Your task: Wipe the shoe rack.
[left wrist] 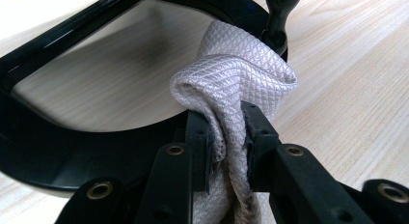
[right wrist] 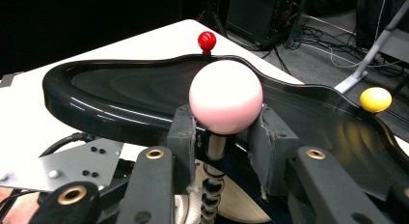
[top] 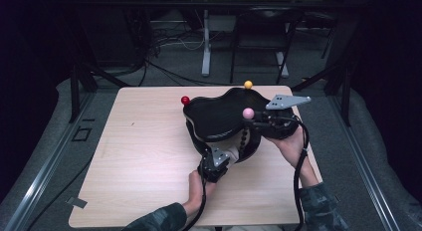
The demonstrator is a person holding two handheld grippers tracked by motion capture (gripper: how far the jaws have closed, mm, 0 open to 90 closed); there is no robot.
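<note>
Left gripper view: cloth (left wrist: 231,74) end behind claw (left wrist: 226,137).

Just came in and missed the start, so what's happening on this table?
A person works a gripper in each hand on a glossy black tray with ball-topped posts, on a wooden table. The right gripper is clamped around the pink ball. The left gripper pinches a folded white cloth near the tray's lower black rim. Red and yellow balls stand untouched.

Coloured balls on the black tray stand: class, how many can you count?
3. The red ball at the tray's far-left edge, the yellow ball at its far edge, the pink ball between the right gripper's jaws. Others may be hidden.
</note>
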